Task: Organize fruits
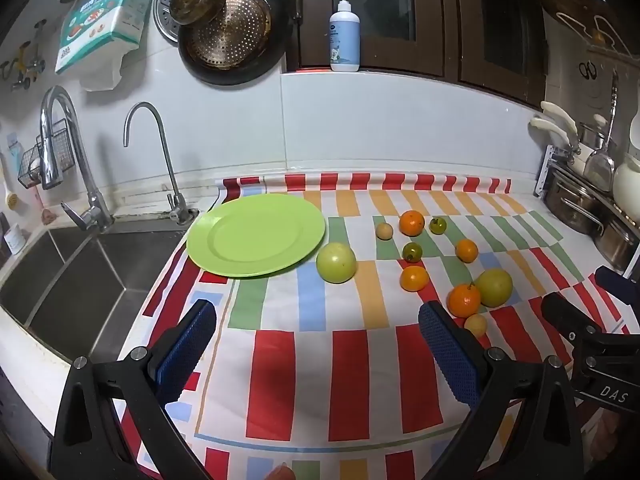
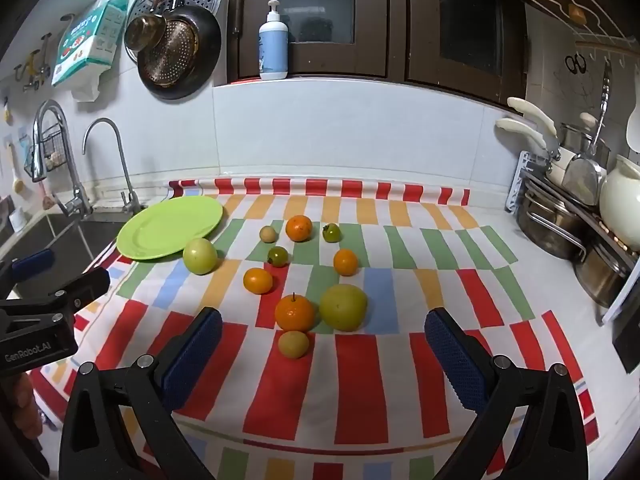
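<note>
- Left wrist view: a kitchen counter is lying under a striped cloth [image 1: 320, 364], with a sink [image 1: 80, 272] at the left and pans hanging on the tiled wall.
- I am holding my left gripper [image 1: 320, 356] tilted down over the near edge of the cloth, its blue pads spread wide with nothing between them.
- The green plate [image 1: 256, 236] is sitting empty beside the sink; a large green fruit [image 1: 336, 263] is resting just beside its rim.
- The other fruits, among them an orange [image 1: 464, 300], are lying scattered to the right, all on the cloth.
- Right wrist view: I am angling my right gripper [image 2: 324, 354] downward, jaws wide and empty.
- A small yellow fruit [image 2: 294, 344] is lying just ahead, between the pads' line, untouched.
- My left gripper is showing at the left edge.
</note>
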Tool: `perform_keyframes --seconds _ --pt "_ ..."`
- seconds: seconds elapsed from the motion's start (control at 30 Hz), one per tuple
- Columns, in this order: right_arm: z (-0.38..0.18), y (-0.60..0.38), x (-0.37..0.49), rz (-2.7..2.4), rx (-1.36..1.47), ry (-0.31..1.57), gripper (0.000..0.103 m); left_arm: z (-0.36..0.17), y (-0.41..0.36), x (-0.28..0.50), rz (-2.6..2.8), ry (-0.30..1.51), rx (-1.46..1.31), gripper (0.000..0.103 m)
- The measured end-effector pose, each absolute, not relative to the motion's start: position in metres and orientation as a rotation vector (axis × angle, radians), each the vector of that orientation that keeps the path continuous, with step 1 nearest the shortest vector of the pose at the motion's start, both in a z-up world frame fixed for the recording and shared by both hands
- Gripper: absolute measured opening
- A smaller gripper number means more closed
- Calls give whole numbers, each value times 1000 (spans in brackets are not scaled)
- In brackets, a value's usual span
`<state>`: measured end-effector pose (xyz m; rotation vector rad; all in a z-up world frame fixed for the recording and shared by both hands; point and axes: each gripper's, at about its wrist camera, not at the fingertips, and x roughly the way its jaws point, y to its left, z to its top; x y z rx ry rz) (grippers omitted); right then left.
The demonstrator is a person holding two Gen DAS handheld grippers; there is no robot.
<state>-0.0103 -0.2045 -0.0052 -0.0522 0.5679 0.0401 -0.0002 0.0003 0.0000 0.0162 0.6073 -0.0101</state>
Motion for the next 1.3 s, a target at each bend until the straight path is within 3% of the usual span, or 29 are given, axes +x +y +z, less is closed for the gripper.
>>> perform_keyframes --seconds 1.3 --pt "-3 -206 -13 55 -48 557 102 10 3 -7 -13 581 9 103"
